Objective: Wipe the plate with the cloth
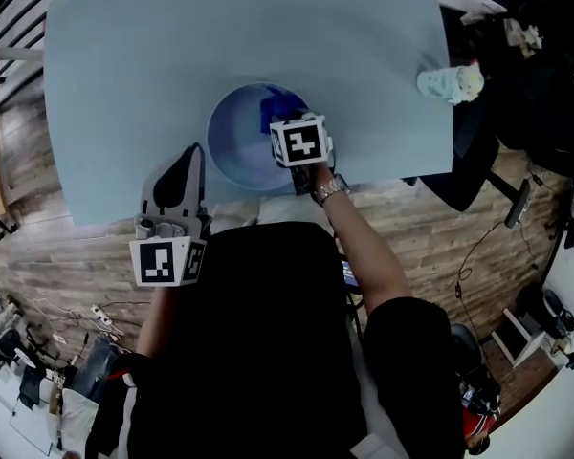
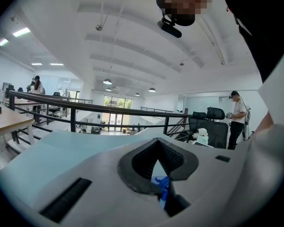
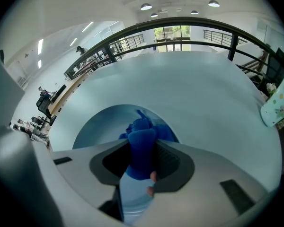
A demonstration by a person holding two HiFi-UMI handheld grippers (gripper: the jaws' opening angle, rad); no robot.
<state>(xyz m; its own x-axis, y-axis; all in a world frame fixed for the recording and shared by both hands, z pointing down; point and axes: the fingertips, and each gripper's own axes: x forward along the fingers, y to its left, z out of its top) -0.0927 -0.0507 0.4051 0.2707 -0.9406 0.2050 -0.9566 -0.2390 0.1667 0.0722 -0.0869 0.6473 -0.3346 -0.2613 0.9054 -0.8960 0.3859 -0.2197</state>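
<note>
A round pale blue plate [image 1: 231, 146] sits on the light blue table [image 1: 124, 65], near its front edge. My right gripper [image 1: 273, 118] is over the plate's right part, shut on a bunched dark blue cloth [image 1: 268, 111]. In the right gripper view the cloth [image 3: 141, 143] fills the gap between the jaws, and its end lies against the plate [image 3: 97, 126]. My left gripper [image 1: 193, 156] is at the table's front edge, left of the plate and apart from it. Its jaws [image 2: 157, 143] meet at the tips with nothing held.
A small white soft toy [image 1: 450, 84] stands at the table's right edge; it also shows as the toy [image 3: 278, 105] in the right gripper view. Black chairs and cables lie on the wooden floor [image 1: 57, 256] to the right. A dark railing [image 3: 180, 25] runs beyond the table.
</note>
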